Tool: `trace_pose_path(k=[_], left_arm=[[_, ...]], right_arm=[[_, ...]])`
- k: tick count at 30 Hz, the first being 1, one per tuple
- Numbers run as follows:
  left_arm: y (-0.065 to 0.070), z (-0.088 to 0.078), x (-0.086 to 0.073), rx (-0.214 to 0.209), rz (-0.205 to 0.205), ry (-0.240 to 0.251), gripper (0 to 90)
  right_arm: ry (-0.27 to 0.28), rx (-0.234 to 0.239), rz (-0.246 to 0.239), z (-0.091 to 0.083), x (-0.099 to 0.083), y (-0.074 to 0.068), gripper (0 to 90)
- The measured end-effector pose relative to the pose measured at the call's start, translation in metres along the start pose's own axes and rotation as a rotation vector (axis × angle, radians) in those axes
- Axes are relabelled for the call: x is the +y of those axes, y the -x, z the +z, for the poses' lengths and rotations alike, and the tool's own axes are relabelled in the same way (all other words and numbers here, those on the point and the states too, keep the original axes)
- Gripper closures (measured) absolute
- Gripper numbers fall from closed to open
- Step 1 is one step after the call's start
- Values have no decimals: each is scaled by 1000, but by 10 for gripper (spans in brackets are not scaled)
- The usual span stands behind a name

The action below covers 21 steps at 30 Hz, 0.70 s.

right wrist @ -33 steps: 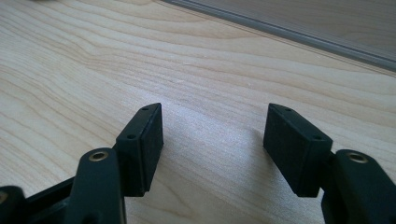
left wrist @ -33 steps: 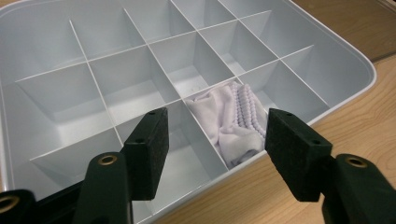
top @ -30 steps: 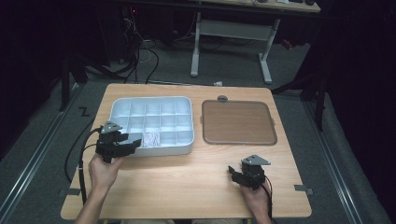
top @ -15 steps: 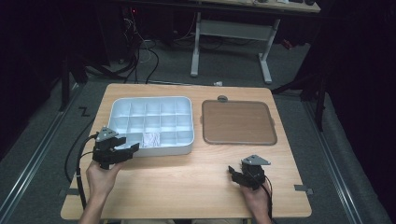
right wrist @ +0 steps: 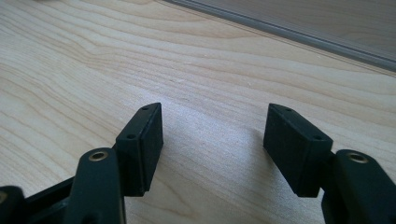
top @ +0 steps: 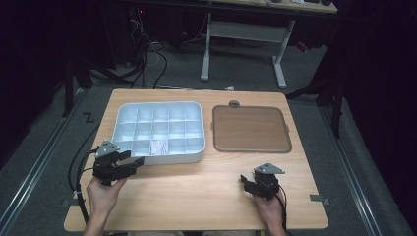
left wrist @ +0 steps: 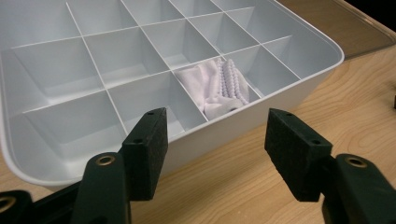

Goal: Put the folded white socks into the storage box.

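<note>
The wooden table [top: 196, 196] spreads wide under the high view, and everything gets placed off the white compartment tray [top: 125, 118] from here. That tray sits toward the table's far left, its grid of cells open to the camera. Just beside its right wall, a narrow strip of wood between them, lies the brown lid [top: 251, 129], flat on the table, with a small grey knob [top: 234, 103] at its far edge.

On to the left gripper [top: 133, 162] (held in the person's left hand [top: 101, 196]): it sits at the tray's near left corner, tips pointing along the tray's near wall. In the left gripper view its jaws stand wide apart with nothing between them, pads clear of the tray wall just ahead.

The right gripper [top: 246, 183] rests well off the tray's near right corner, in front of the lid. The right gripper view has its jaws spread too, bare wood grain between the pads, nothing held.

Smallest now: the white cloth [left wrist: 205, 86], crumpled, with a string of white beads [left wrist: 232, 80] lying on it. It sits in a cell of the tray's nearest row, around the middle of that row.
</note>
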<state>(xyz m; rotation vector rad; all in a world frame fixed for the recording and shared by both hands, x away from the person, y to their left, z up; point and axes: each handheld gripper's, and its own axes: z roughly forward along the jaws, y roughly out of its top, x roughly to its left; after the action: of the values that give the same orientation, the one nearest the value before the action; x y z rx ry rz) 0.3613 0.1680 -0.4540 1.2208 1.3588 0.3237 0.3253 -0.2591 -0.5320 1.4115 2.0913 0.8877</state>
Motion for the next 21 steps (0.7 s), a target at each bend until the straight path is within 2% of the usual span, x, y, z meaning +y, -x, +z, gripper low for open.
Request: trace_pose_path(k=[5,15,21], left_arm=[[3,0,-6,-17,-15,-14,402],[6,-2,-13,-44,-49,-9,401],[8,0,-18,-50,-47,-32,405]], right_arm=[[0,1,-1,0,0,0,381],[0,1,-1,0,0,0,381],[0,1,-2,0,0,0,381]])
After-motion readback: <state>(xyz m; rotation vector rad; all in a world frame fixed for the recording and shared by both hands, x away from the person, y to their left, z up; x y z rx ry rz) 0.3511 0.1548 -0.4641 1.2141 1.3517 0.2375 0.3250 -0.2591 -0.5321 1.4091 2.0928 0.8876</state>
